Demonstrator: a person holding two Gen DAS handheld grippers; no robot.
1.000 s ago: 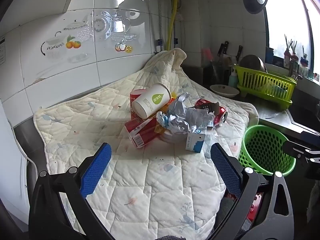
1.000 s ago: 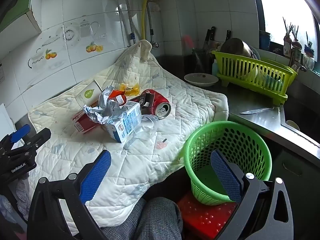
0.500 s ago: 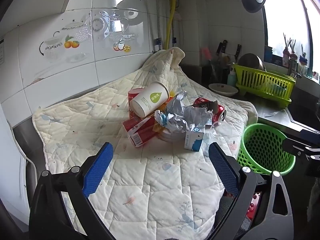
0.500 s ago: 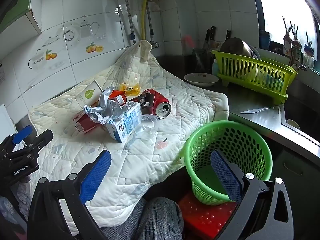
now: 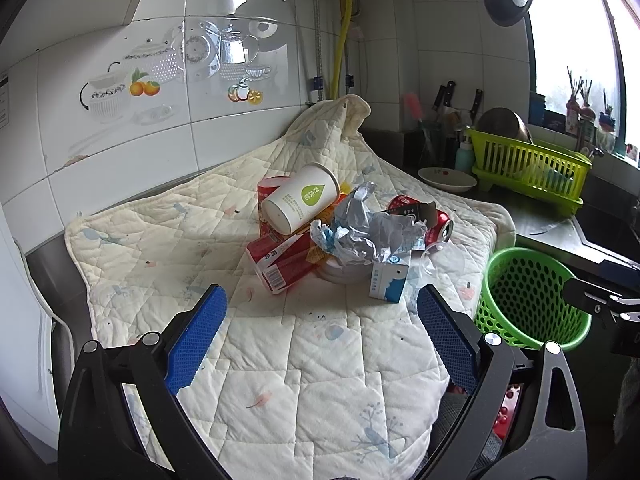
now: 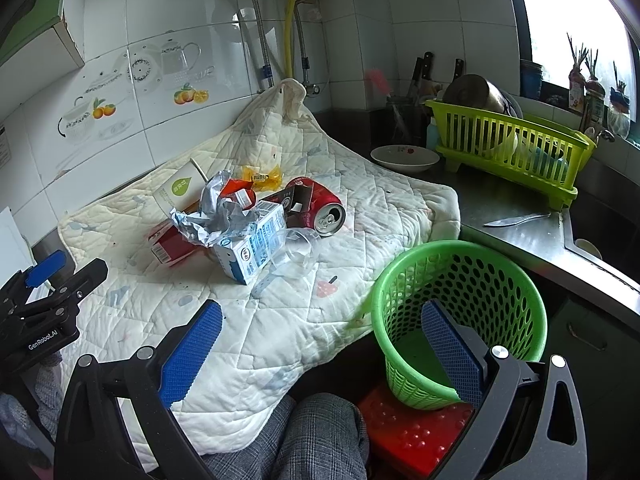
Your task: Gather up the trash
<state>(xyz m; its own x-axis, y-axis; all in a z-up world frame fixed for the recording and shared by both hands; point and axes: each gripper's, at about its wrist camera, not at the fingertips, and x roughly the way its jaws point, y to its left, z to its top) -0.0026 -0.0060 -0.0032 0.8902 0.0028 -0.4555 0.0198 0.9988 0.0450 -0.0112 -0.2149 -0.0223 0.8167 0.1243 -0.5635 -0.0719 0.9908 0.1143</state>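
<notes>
Trash pile (image 6: 248,224) on quilt (image 6: 360,208) beside green basket (image 6: 460,312).

bare quilt (image 5: 304,360) lies wide between the left gripper (image 5: 320,336), jaws spread and empty, and the trash pile, nothing in that lane. the pile's near edge is walled by the red carton (image 5: 280,264) and blue milk carton (image 5: 388,280), with the paper cup (image 5: 300,200) tipped on top. the green basket (image 6: 460,312) mouth is unblocked, hard against the quilt's edge, the right gripper (image 6: 320,348) wide apart before it. a knee (image 6: 316,432) sits below.
</notes>
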